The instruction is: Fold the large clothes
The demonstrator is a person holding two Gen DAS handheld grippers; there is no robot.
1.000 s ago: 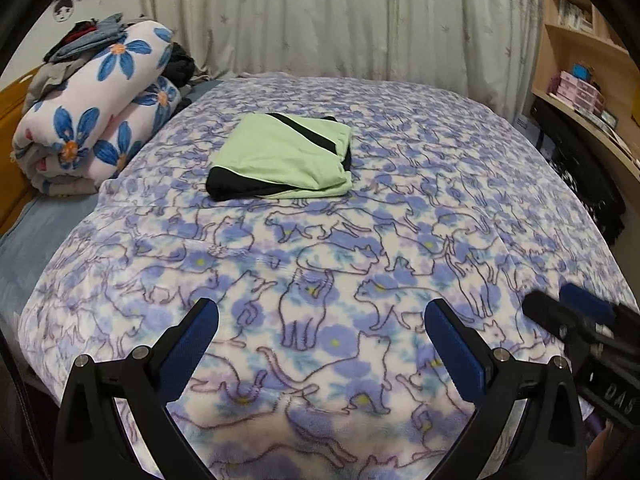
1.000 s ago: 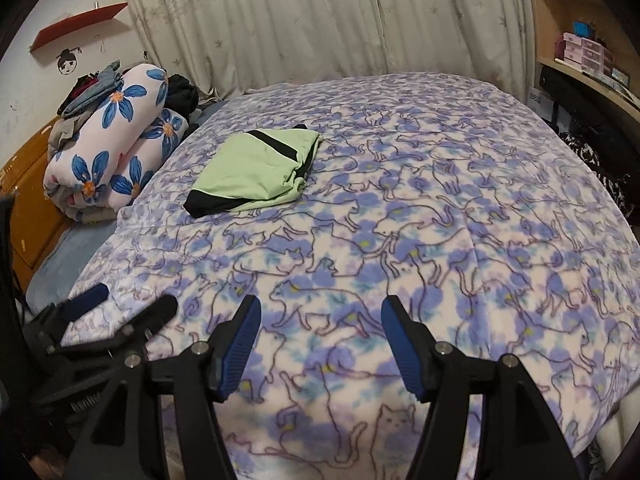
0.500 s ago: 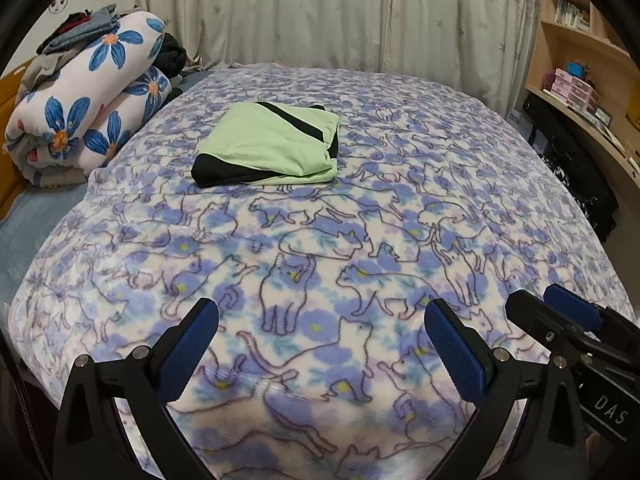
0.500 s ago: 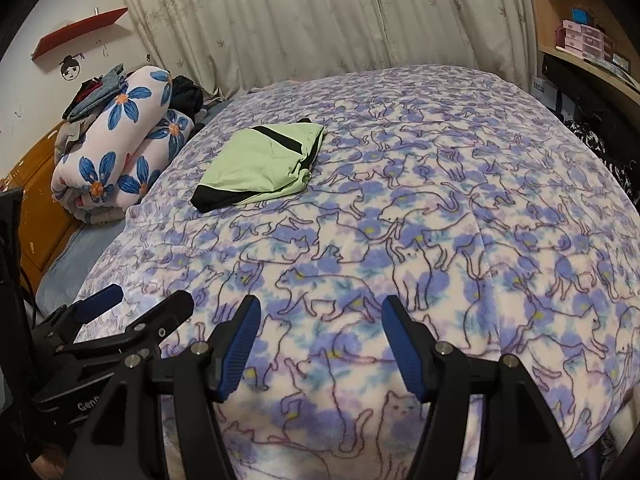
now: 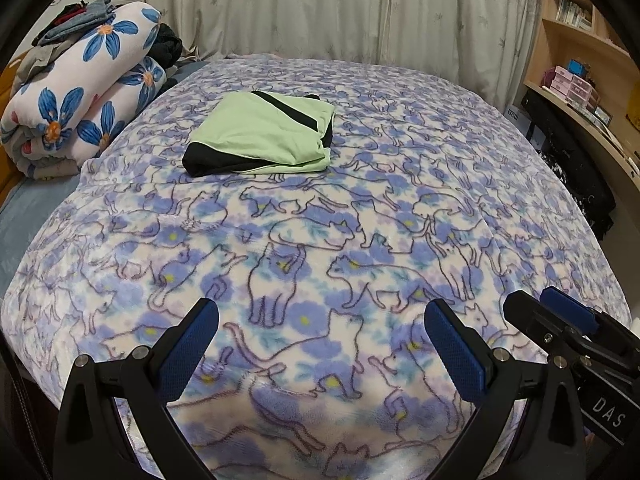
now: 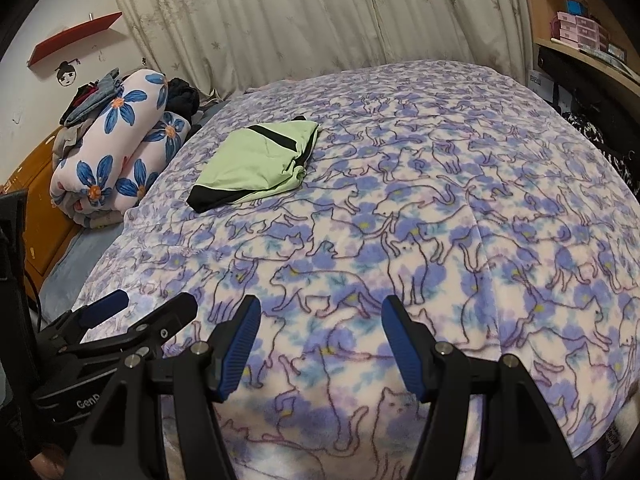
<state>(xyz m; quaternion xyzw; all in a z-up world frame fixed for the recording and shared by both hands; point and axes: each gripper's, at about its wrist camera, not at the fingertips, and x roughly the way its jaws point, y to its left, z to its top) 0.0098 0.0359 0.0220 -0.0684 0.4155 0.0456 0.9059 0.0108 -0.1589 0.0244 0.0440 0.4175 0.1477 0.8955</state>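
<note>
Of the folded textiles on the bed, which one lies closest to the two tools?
The light green garment with black trim, flat on the cat-print blanket. The rolled flower-print quilt lies farther away, at the bed's left edge.

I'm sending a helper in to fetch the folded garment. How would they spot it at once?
Look at the bed under the cat-print blanket. On its far left part lies the garment, a flat folded rectangle. It is plain light green with black bands, unlike the flower-print rolled quilt beside the bed's edge.
</note>
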